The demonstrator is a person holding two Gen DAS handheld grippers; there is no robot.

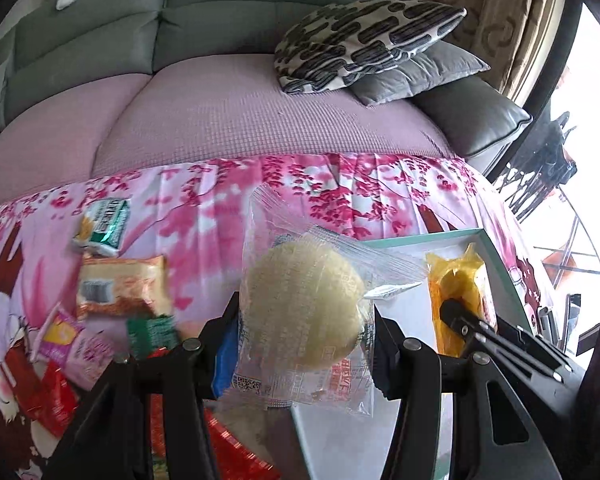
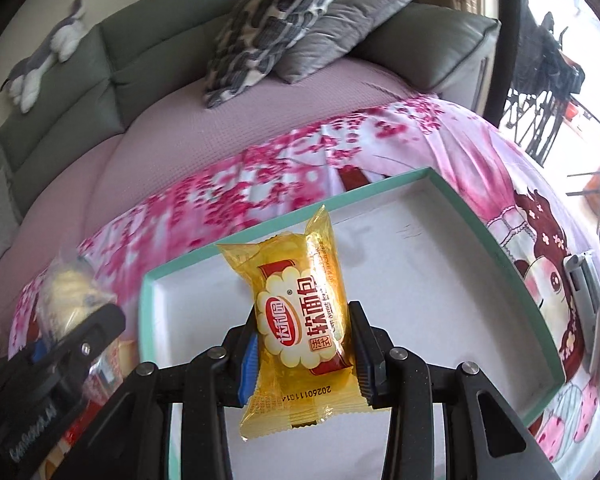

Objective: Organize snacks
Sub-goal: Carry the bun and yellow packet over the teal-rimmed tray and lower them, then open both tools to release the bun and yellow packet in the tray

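Living-room setting: grey-green sofa [image 1: 100,40] with a mauve seat cover, one patterned cushion [image 1: 364,40] lying on a plain grey cushion [image 1: 424,74], a plush toy [image 2: 40,60] on the backrest, curtains and a bright window at right. Work surface: a low counter draped in a pink blossom-print cloth [image 1: 300,188]. Item one: shallow box [image 2: 496,240], teal rim, white floor, nothing yet lying on its floor in the right wrist view. Item two: yellow soft-bread packet [image 2: 304,320], clenched between the pads of the right tool [image 2: 304,350], held above the near part of the box. Item three: pale round cake in clear wrapper [image 1: 300,312], gripped by the left tool [image 1: 304,340], hanging over the box's left edge. Unsorted stock on the cloth to the left: a green-and-white packet [image 1: 102,226], an orange biscuit packet [image 1: 124,286], a pink packet [image 1: 76,344], red wrappers [image 1: 56,400]; some blurred, labels unreadable. Step in hand, as judged: carrying both snacks to the box for placing. Next move calls for lowering each packet to the white floor, side by side and clear of the rim, then loosening each grip; both wrappers look soft and slippery, so a low release seems wise. Remaining packets await collection.
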